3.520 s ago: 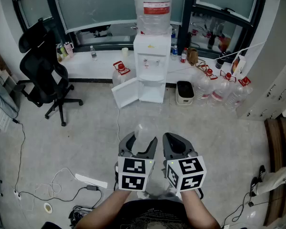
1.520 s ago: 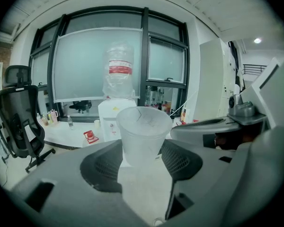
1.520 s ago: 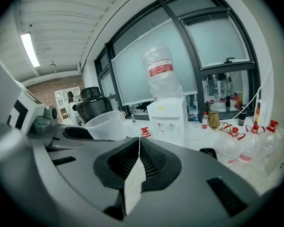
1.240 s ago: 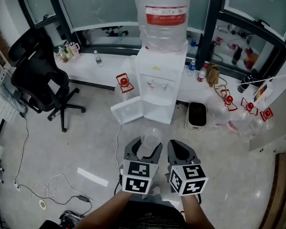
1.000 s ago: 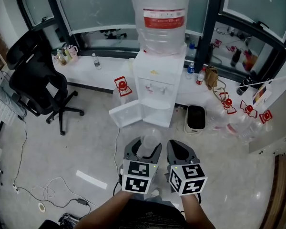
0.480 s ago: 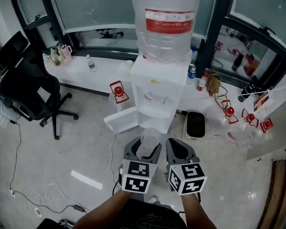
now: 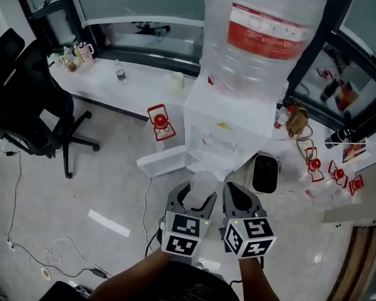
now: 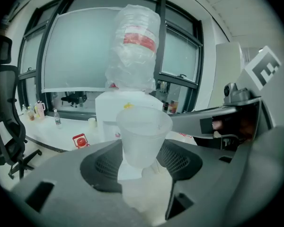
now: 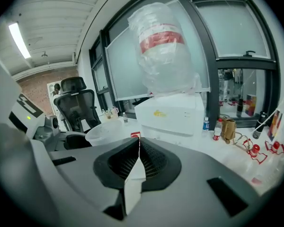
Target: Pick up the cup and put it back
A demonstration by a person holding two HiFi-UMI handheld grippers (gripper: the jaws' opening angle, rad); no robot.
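We find no readable text; the red label on the water bottle has white print, too blurred; square markers carry patterns only.

Pale polished floor, lit with glare. On it: a white water dispenser at the far side, its lower door hanging open to the left; a red-capped jug just beside that door; a dark bin just right of the dispenser; a black office chair near the left edge; loose cables at the near left corner; a white strip lying flat. A low white ledge runs along the window, carrying small bottles, a water bottle and a small pale container.
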